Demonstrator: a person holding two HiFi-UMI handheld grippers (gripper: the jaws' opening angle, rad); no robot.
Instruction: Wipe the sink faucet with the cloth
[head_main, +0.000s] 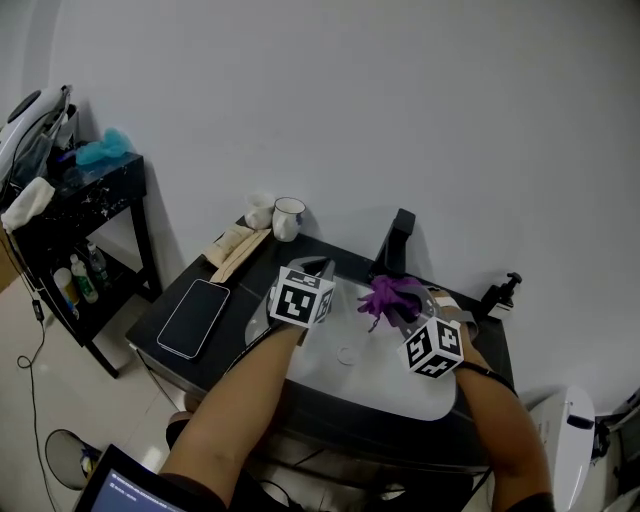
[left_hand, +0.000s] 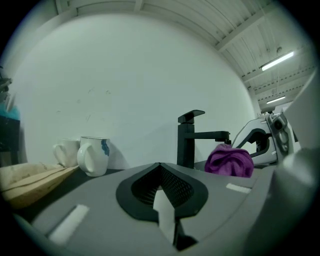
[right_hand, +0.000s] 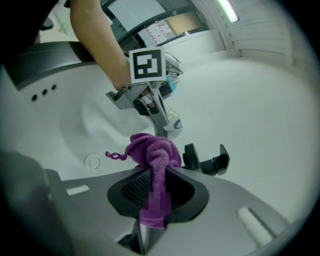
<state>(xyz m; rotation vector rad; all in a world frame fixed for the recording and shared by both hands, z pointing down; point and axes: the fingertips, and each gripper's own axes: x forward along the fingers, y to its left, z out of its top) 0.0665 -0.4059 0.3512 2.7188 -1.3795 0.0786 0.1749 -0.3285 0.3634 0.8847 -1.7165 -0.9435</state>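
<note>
Right claw (right_hand: 156, 186) clenched on purple cloth (right_hand: 152, 150), held above white sink (head_main: 385, 388) near black faucet (left_hand: 189, 140); left claw (left_hand: 161, 187) closed, holding nothing.

The white basin (head_main: 385, 385) lies open in front; the black faucet (head_main: 398, 240) stands upright at its back rim; the left gripper (head_main: 320, 270) hangs over the basin's left side; mugs (head_main: 288, 218) and a phone (head_main: 194, 317) occupy the left counter; a soap bottle (head_main: 502, 294) stands on the right.

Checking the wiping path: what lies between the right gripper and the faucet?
Only the purple cloth, clamped in the right gripper; the head view shows nothing else before the black faucet.
</note>
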